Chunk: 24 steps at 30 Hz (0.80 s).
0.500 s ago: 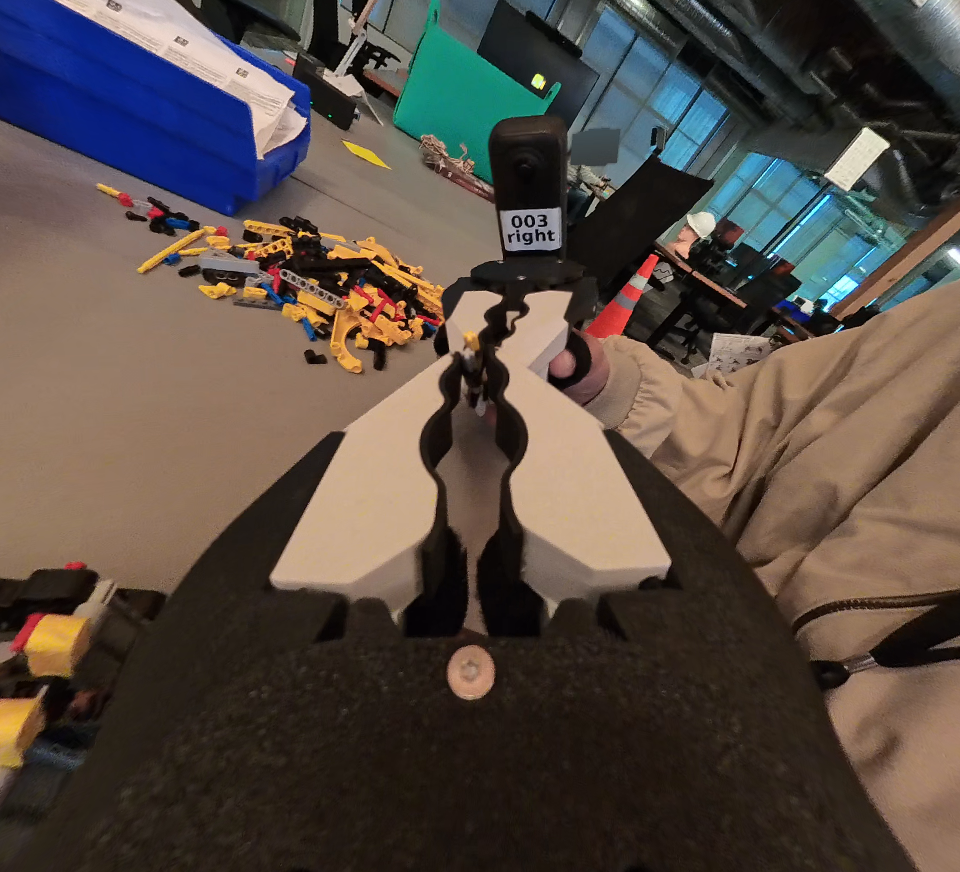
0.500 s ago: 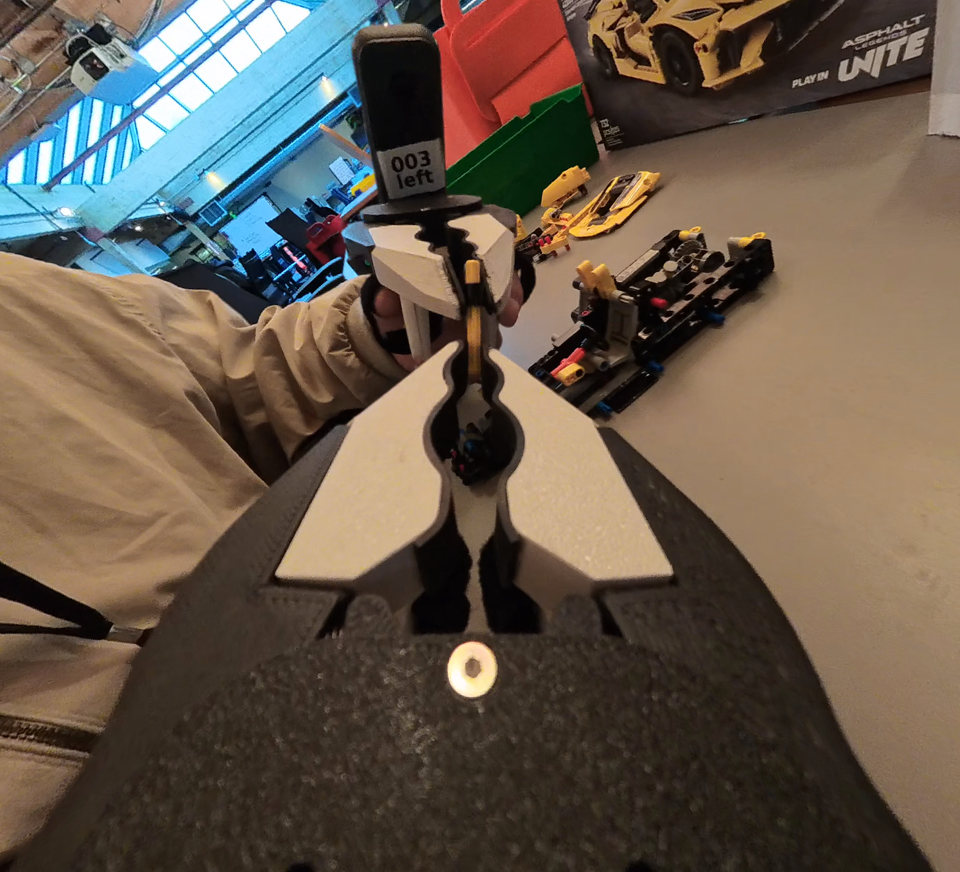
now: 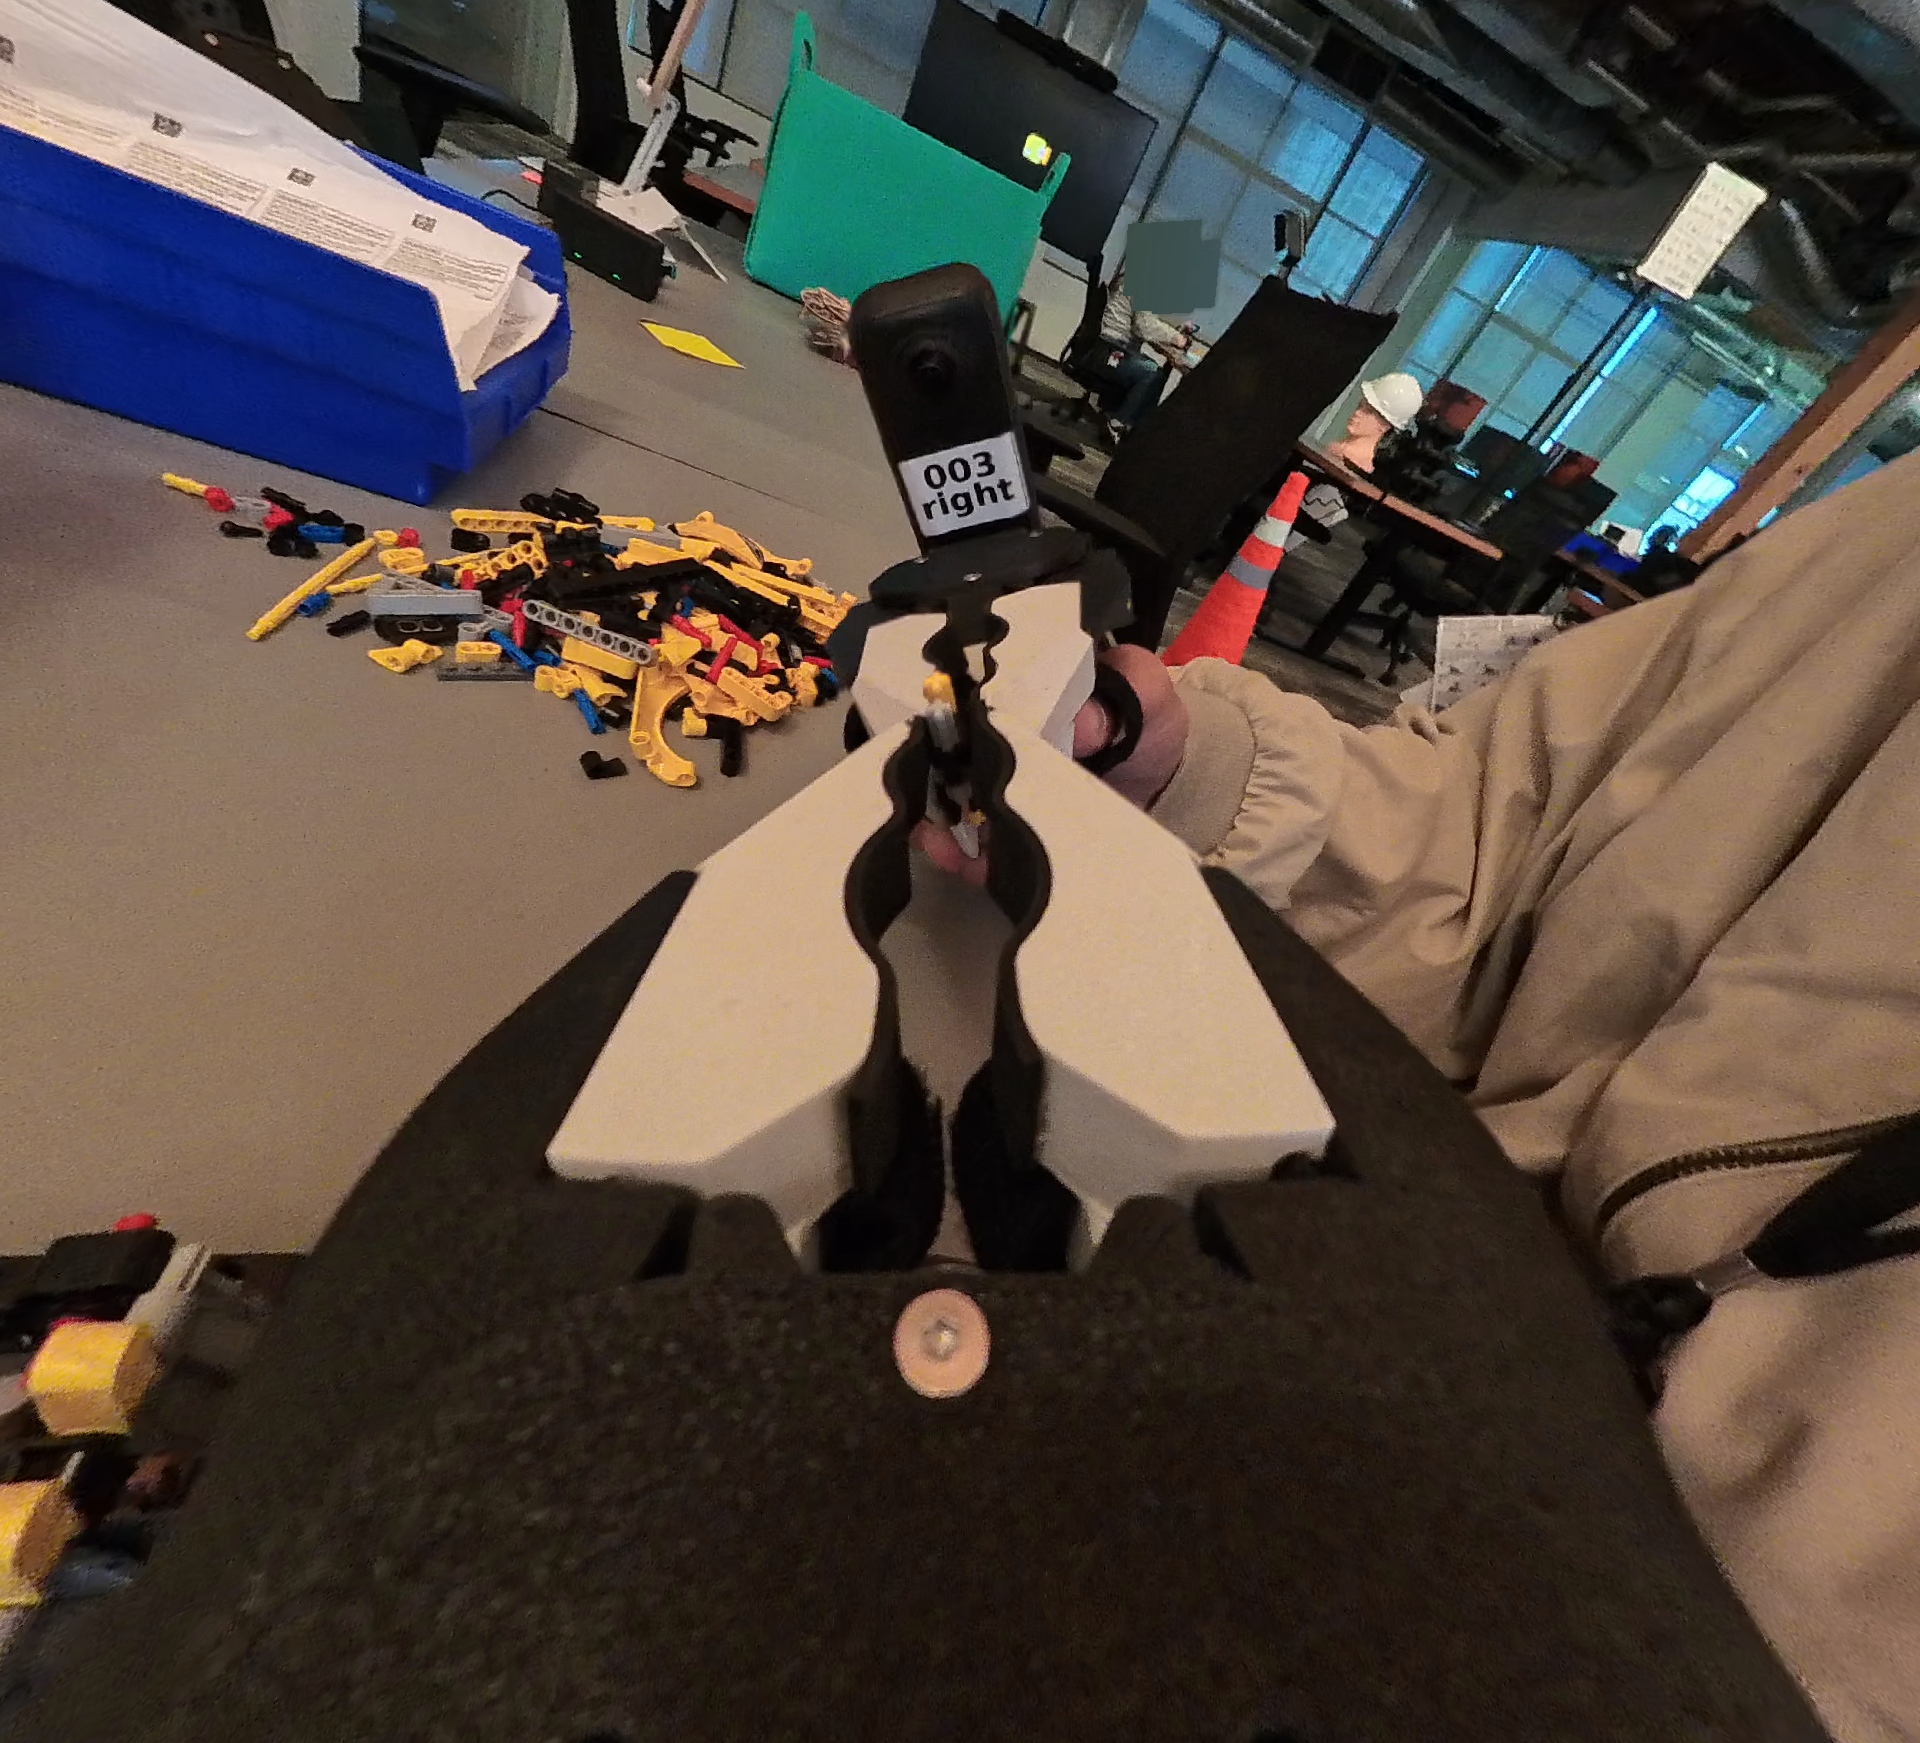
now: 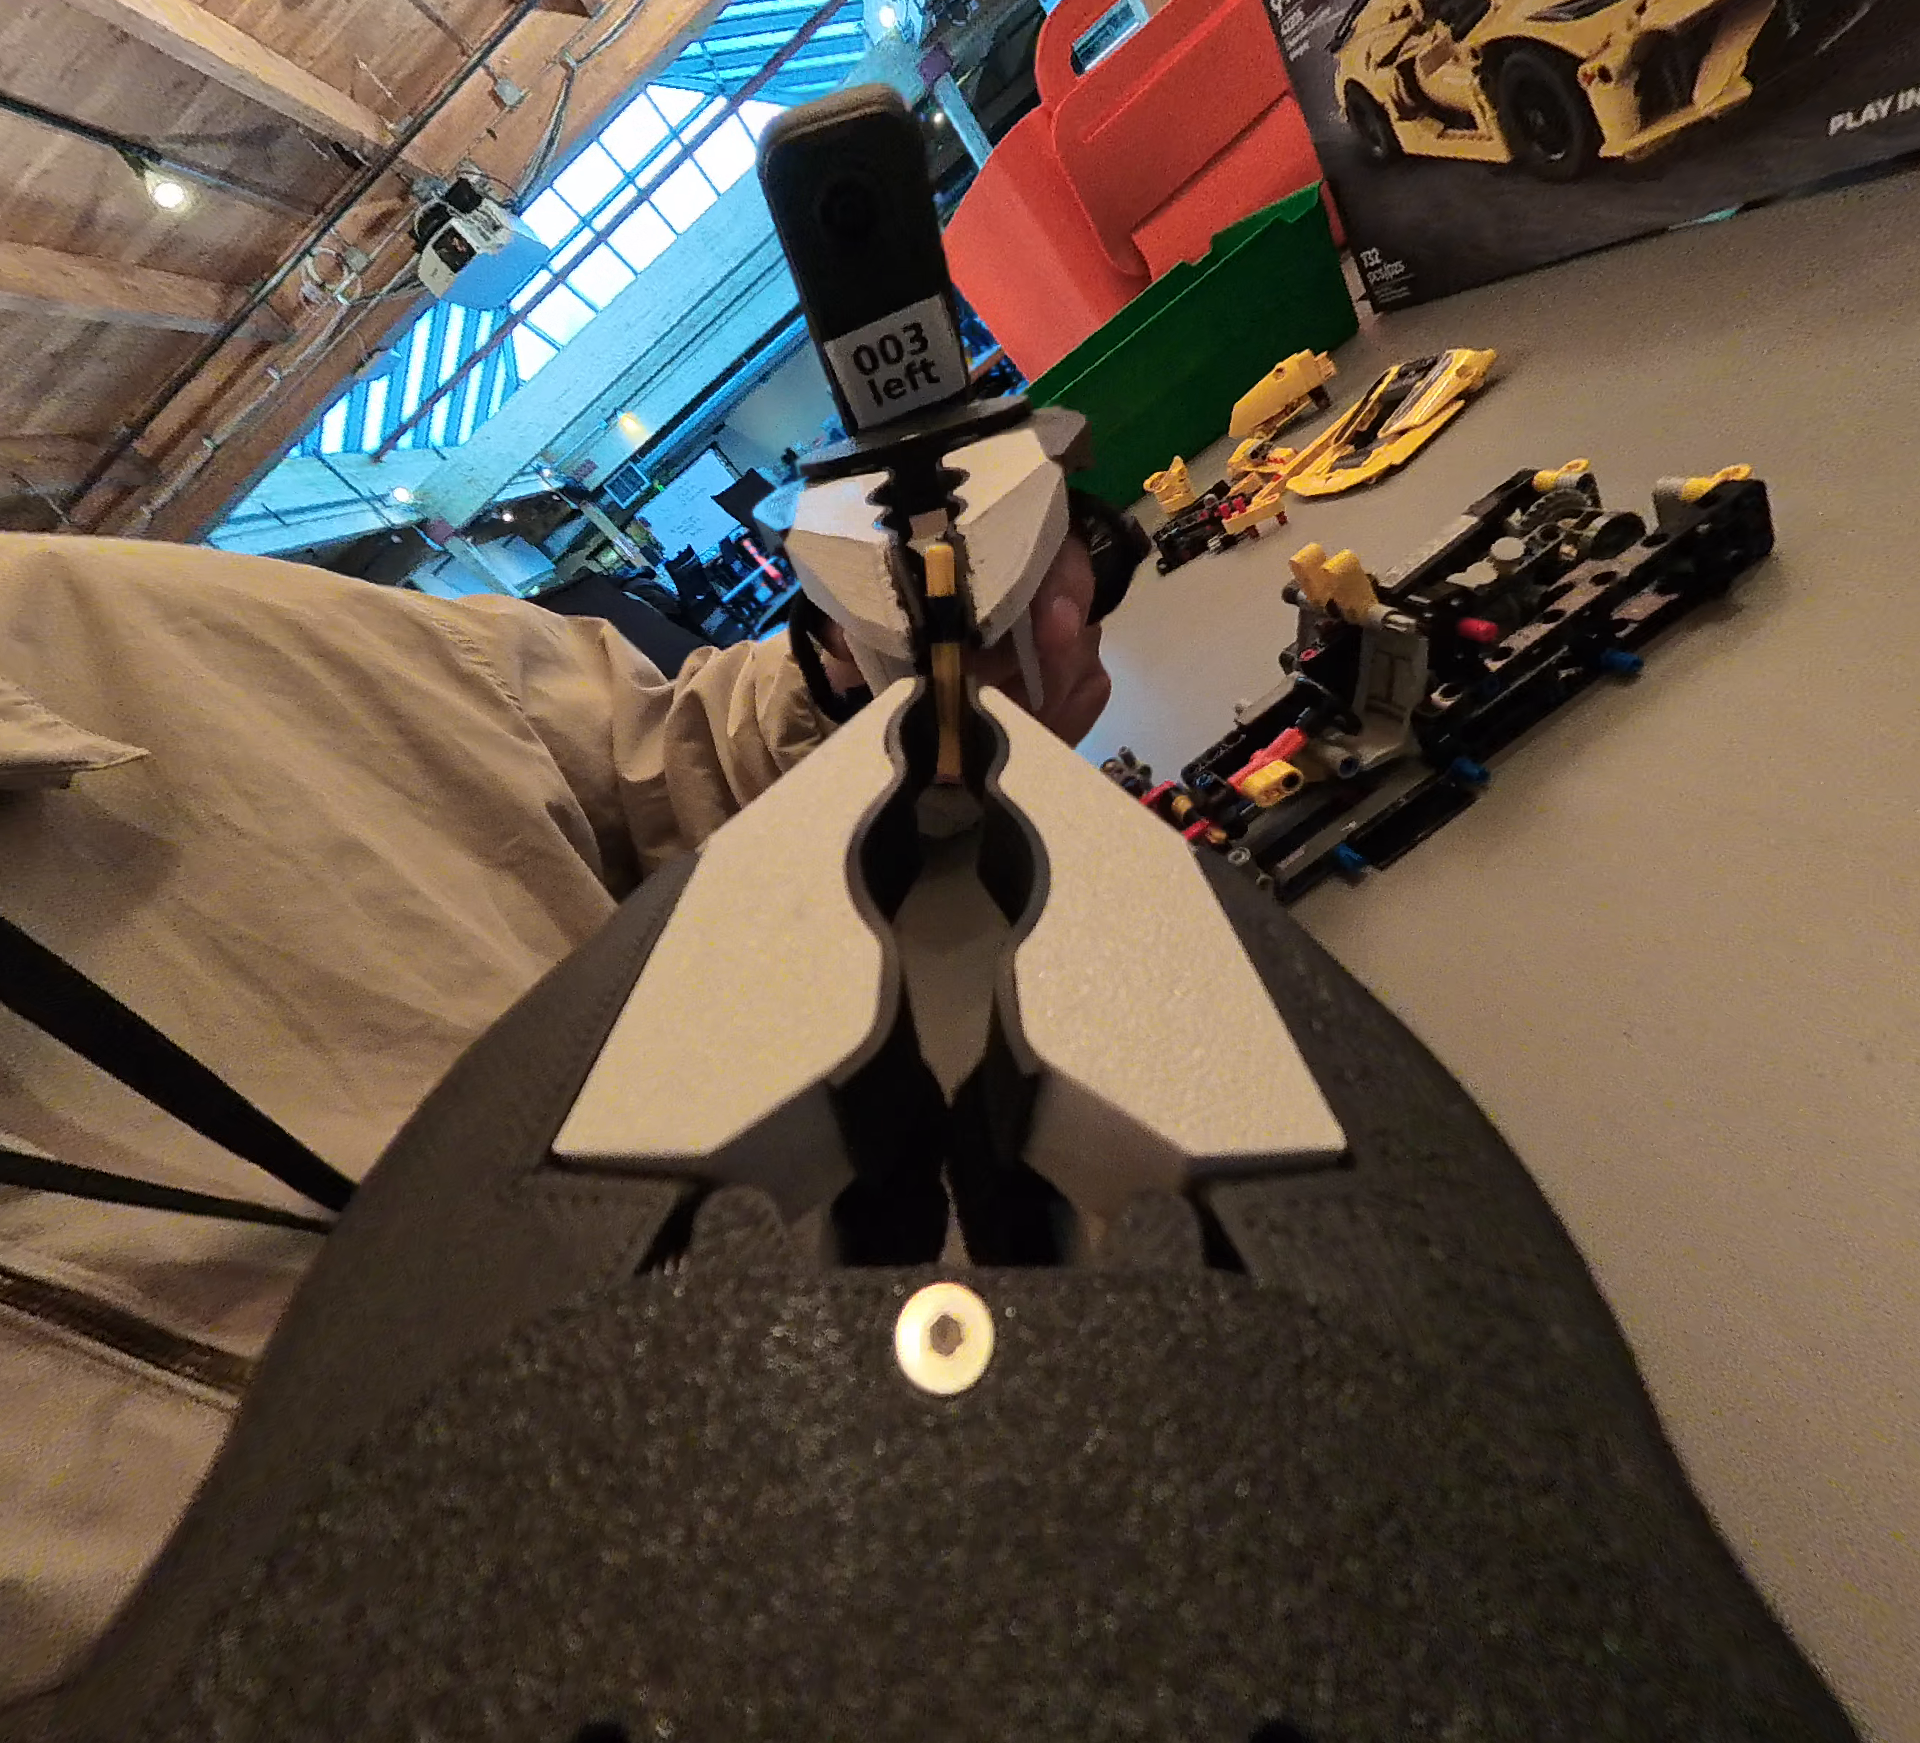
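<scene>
I am holding the left gripper [image 3: 951, 737] and right gripper [image 4: 941, 717] nose to nose, both jaws pinching one slim yellow plastic rod [image 4: 939, 566]. A half-built black brick chassis [image 4: 1455, 685] is lying nearby, with loose yellow and black pieces [image 3: 623, 623] heaped apart.

Small piece [image 3: 951, 763] between left gripper [image 3: 951, 743] fingers: too tiny to tell shape, partly hidden by finger edges. Yellow stick [image 4: 943, 654] between right gripper [image 4: 940, 717] fingers: lower end hidden, join with other gripper unclear. Blue bin [image 3: 260, 343] cut off at left edge. Brick bits [image 3: 73, 1381] at bottom left blurry, cut off. Big car box [image 4: 1590, 52] cut off at top and right. Person's tan sleeve [image 3: 1558, 810] runs out of picture. Far desks [image 3: 1507, 509] too small to tell.
</scene>
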### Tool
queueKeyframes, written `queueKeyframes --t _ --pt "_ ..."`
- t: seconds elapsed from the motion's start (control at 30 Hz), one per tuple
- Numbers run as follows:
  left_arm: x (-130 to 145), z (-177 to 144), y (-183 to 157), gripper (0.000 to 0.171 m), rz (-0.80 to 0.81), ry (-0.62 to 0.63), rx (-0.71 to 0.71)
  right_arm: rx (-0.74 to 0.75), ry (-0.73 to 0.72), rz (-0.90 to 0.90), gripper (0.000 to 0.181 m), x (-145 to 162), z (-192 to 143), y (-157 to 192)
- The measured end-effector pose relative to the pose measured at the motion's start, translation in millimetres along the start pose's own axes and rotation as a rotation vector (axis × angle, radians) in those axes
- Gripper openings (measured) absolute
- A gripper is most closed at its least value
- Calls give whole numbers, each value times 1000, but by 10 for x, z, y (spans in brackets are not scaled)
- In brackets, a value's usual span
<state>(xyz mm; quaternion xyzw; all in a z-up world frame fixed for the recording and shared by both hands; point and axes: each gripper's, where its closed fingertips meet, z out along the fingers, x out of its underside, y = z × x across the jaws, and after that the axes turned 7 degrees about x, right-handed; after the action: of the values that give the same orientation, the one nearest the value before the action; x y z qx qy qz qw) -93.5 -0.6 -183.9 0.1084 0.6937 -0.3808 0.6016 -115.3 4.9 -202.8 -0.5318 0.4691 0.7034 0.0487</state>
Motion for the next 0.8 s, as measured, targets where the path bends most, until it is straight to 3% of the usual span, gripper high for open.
queueKeyframes --t 0.27,0.8 --pt "-59 49 121 4 -95 -78 -35 20 -23 63 3 -40 -39 -90" --pt "-84 75 250 5 -131 -98 -61 50 -17 84 3 -76 -48 -193"
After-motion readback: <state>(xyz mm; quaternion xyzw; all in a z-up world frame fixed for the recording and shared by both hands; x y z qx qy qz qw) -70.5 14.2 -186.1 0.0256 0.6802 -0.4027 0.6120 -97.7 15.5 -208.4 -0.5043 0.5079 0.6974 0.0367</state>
